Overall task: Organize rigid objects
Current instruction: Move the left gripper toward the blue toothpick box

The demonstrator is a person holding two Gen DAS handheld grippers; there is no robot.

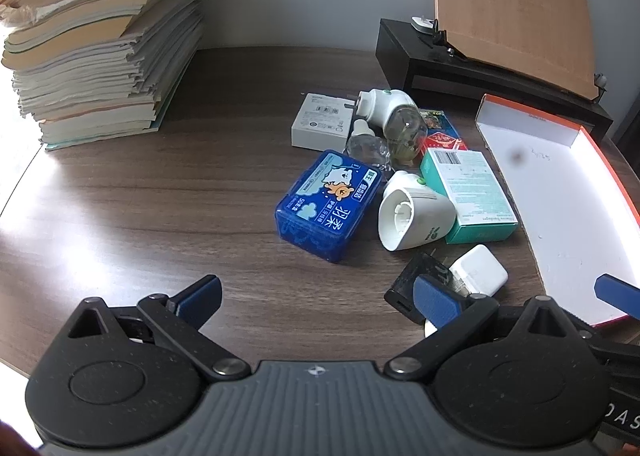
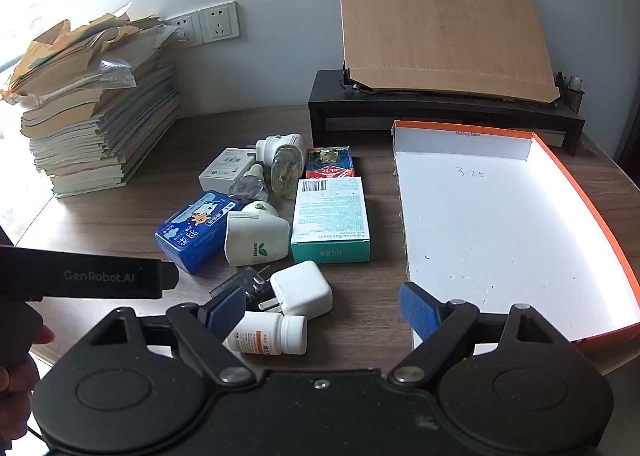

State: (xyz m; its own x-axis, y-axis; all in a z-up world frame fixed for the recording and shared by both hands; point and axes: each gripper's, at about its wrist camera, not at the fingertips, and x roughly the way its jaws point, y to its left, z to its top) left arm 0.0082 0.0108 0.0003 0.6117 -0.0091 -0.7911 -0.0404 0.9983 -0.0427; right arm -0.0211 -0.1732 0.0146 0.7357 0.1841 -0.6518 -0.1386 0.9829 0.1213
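Observation:
A clutter of small objects lies mid-table: a blue plastic box (image 1: pixel 326 203) (image 2: pixel 196 230), a white cone-shaped plug-in unit (image 1: pixel 414 212) (image 2: pixel 256 234), a green bandage box (image 1: pixel 470 192) (image 2: pixel 330 216), a white charger (image 1: pixel 480 270) (image 2: pixel 302 290), a black adapter (image 1: pixel 416 280) (image 2: pixel 244 282), a white pill bottle (image 2: pixel 272 334), a repellent unit with bottle (image 1: pixel 394 118) (image 2: pixel 282 158), a white carton (image 1: pixel 322 120) (image 2: pixel 224 168) and a red pack (image 2: pixel 330 162). An empty white tray with orange rim (image 1: pixel 560 208) (image 2: pixel 500 224) lies right. My left gripper (image 1: pixel 316 296) is open and empty. My right gripper (image 2: pixel 322 314) is open and empty above the pill bottle and charger.
A tall stack of books and papers (image 1: pixel 96 44) (image 2: pixel 96 108) stands at the back left. A black stand with a wooden board (image 1: pixel 508 4) (image 2: pixel 444 28) stands at the back right. Wall sockets (image 2: pixel 208 24) are behind. The left gripper's body (image 2: pixel 88 276) shows at the left.

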